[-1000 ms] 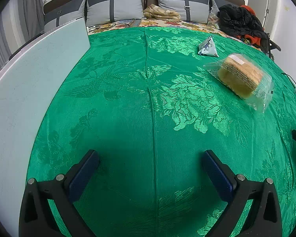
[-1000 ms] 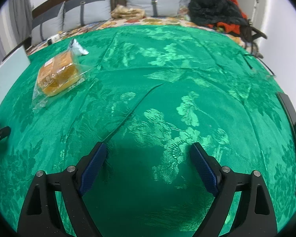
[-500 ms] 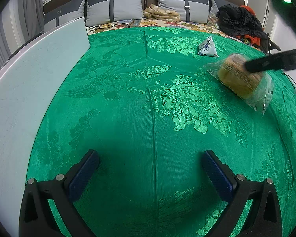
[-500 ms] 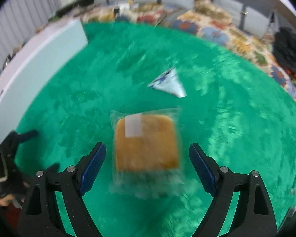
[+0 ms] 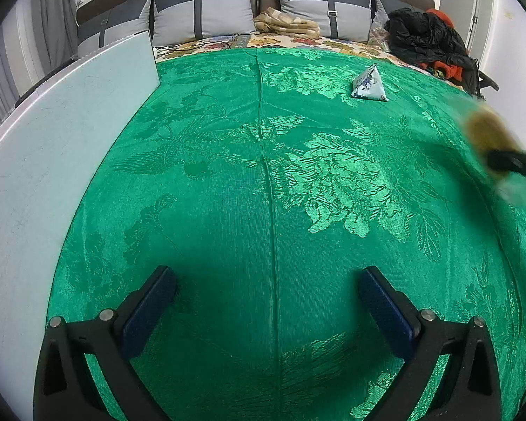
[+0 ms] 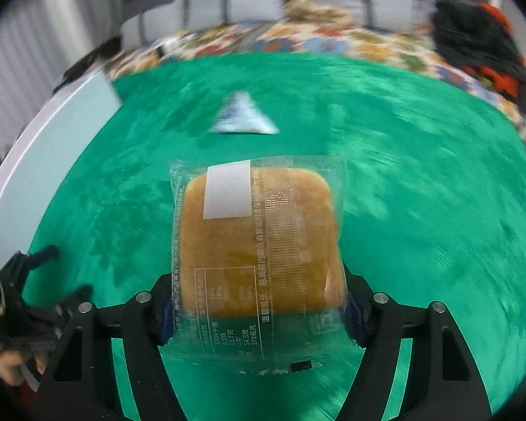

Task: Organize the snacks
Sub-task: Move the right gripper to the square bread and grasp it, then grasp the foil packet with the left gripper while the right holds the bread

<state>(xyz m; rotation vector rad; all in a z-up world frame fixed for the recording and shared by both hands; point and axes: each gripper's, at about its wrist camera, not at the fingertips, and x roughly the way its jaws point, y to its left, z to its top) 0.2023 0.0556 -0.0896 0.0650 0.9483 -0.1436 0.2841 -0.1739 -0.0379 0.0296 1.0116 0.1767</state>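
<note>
Two pads of the right tool (image 6: 257, 310), just closing, clamp the wrapped bread (image 6: 259, 245); left tool (image 5: 266, 301) gapes empty.

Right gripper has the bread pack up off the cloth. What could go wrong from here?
1. The right gripper has just closed on the bread pack near its lower end only; most of the pack sticks out beyond the jaws, so it may tilt or slip in the loose wrapper.
2. Squeezing harder could crush the soft bread.
3. The pyramid packet lies just ahead; a swing could knock it.
</note>
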